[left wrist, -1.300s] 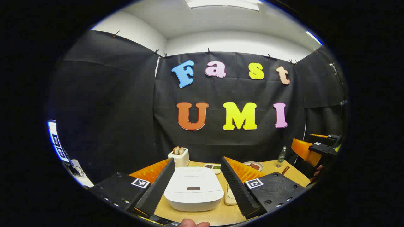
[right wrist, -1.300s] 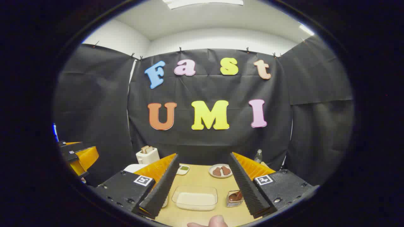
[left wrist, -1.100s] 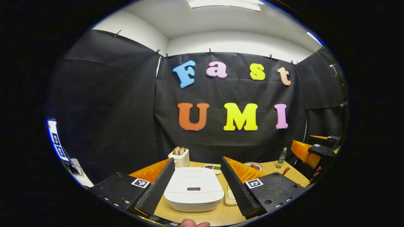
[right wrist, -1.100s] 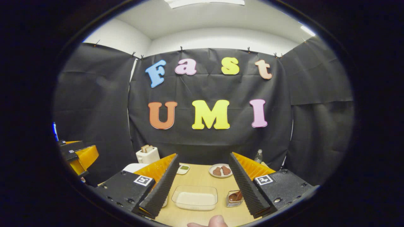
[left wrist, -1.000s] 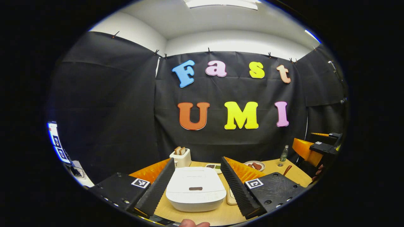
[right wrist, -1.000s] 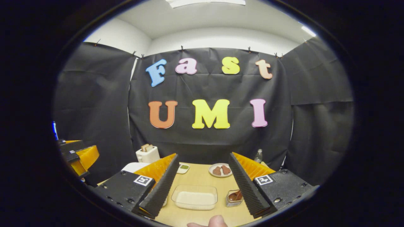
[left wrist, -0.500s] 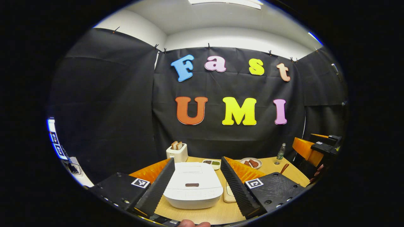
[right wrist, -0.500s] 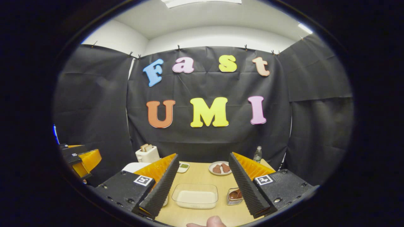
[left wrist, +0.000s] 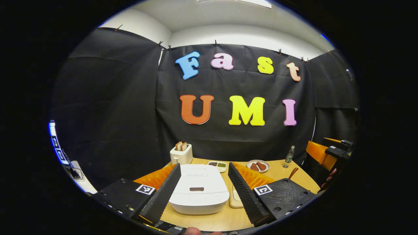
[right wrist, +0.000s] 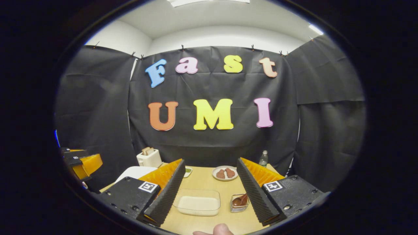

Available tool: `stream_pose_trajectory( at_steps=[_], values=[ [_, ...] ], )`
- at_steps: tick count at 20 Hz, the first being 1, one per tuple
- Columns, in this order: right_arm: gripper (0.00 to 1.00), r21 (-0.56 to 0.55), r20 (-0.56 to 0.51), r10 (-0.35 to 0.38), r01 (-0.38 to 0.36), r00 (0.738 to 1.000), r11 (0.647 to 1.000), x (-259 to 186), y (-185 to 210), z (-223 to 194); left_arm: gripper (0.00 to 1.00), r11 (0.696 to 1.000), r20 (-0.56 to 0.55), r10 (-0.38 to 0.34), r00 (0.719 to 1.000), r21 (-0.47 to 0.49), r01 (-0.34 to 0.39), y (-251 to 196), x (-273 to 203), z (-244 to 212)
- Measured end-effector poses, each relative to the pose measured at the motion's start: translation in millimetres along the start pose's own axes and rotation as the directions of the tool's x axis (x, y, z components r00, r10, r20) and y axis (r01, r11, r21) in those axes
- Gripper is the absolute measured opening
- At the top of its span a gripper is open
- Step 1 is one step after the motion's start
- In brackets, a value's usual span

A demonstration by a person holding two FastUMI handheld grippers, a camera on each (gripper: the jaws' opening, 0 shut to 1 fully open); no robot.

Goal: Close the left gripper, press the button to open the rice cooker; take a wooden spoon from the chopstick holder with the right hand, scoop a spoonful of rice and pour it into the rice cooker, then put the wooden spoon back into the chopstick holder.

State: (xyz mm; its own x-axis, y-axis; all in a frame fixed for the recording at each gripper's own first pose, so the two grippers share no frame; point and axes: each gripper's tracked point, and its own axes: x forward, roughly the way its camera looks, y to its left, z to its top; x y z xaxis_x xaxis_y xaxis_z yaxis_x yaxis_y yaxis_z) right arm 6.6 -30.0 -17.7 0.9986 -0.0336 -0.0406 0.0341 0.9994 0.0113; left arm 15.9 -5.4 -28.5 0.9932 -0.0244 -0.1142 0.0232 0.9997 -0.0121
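Observation:
The white rice cooker (left wrist: 198, 191) sits on the wooden table (left wrist: 225, 222) with its lid down and a dark button (left wrist: 196, 189) on top. My left gripper (left wrist: 204, 164) hangs open above and in front of it, the cooker showing between its fingers. In the right gripper view, my right gripper (right wrist: 210, 160) is open over a clear container of rice (right wrist: 197, 202). Beside it a small chopstick holder (right wrist: 237, 206) holds the wooden spoon (right wrist: 240, 200). The cooker's edge (right wrist: 135, 171) shows behind the left finger.
A toaster (left wrist: 181, 154) with bread stands at the back left. A two-part sauce dish (left wrist: 217, 164), a plate of brown food (right wrist: 224, 173) and a small bottle (right wrist: 263, 158) line the table's far side. The other gripper (right wrist: 81, 161) hovers at the left edge.
Both views have tipped slightly downward and moved a little forward, so more of the table shows. Both grippers stay open and nothing on the table has moved.

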Motion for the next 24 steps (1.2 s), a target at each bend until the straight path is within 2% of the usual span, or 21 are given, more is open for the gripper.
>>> stream_pose_trajectory(
  at_steps=[6, 7, 8, 9, 11, 12, 14, 17, 22, 24],
  values=[
    [0.99, 0.031, -0.028, -0.035, 0.035, 0.999, 0.999, 11, -33, -13, 0.91, 1.0, -0.097, -0.027, 0.995, 0.009, 0.028, -7, 18, -17],
    [0.99, 0.039, -0.028, -0.042, 0.043, 0.999, 0.998, 13, -39, -11, 0.55, 1.0, -0.124, -0.027, 0.992, 0.001, 0.028, -5, 23, -21],
    [1.0, 0.044, -0.024, -0.05, 0.051, 0.998, 0.998, 16, -44, -9, 0.48, 1.0, -0.146, -0.027, 0.989, -0.005, 0.027, -3, 27, -24],
    [1.0, 0.046, -0.019, -0.057, 0.058, 0.998, 0.997, 18, -50, -9, 0.53, 1.0, -0.171, -0.025, 0.985, -0.01, 0.024, 0, 32, -28],
    [1.0, 0.049, -0.016, -0.068, 0.069, 0.998, 0.996, 23, -59, -9, 0.14, 0.999, -0.224, -0.013, 0.975, -0.034, 0.006, 7, 43, -35],
    [0.99, 0.052, -0.017, -0.073, 0.073, 0.997, 0.996, 25, -63, -9, 0.0, 0.998, -0.259, -0.026, 0.965, -0.06, 0.011, 7, 48, -42],
    [0.99, 0.061, -0.021, -0.085, 0.087, 0.996, 0.994, 30, -73, -12, 0.01, 0.995, -0.3, -0.032, 0.953, -0.102, 0.001, 9, 61, -51],
    [0.99, 0.065, -0.037, -0.108, 0.11, 0.993, 0.992, 38, -87, -18, 0.0, 0.994, -0.372, -0.041, 0.927, -0.108, 0.0, 15, 80, -69],
    [0.99, 0.043, -0.093, -0.135, 0.139, 0.986, 0.989, 47, -109, -36, 0.0, 0.987, -0.536, -0.076, 0.841, -0.159, -0.011, 19, 110, -134],
    [0.99, 0.029, -0.106, -0.154, 0.158, 0.982, 0.987, 47, -119, -41, 0.0, 0.986, -0.565, -0.077, 0.821, -0.167, -0.022, 21, 117, -150]
  ],
)
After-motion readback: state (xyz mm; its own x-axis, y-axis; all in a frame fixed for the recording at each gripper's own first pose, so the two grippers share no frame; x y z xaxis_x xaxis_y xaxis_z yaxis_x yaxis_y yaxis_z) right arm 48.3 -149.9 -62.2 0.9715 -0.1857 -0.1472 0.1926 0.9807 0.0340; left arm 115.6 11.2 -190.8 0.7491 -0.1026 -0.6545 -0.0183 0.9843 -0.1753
